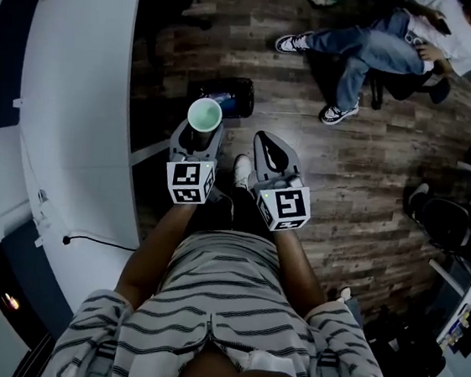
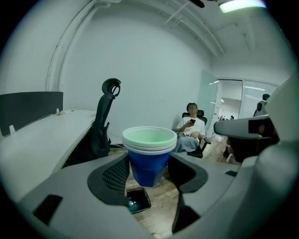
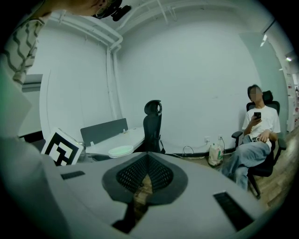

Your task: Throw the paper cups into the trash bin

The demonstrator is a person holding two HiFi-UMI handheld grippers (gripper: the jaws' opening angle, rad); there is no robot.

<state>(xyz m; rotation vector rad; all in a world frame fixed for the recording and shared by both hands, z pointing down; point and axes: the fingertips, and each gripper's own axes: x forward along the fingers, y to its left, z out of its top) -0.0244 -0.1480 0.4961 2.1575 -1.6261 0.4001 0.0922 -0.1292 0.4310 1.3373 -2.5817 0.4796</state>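
A stack of blue paper cups with white rims and a pale green inside stands upright between the jaws of my left gripper, which is shut on it. In the left gripper view the pads press both sides of the cups. The black trash bin stands on the wooden floor just beyond and below the cups; it also shows under the jaws as the trash bin. My right gripper hovers beside the left one, shut and empty, its tips meeting. The cups' rim shows left of it.
A long white desk runs along the left, with a black office chair against it. A person sits on a chair at the far right, legs stretched over the wooden floor. More chairs and bags crowd the right edge.
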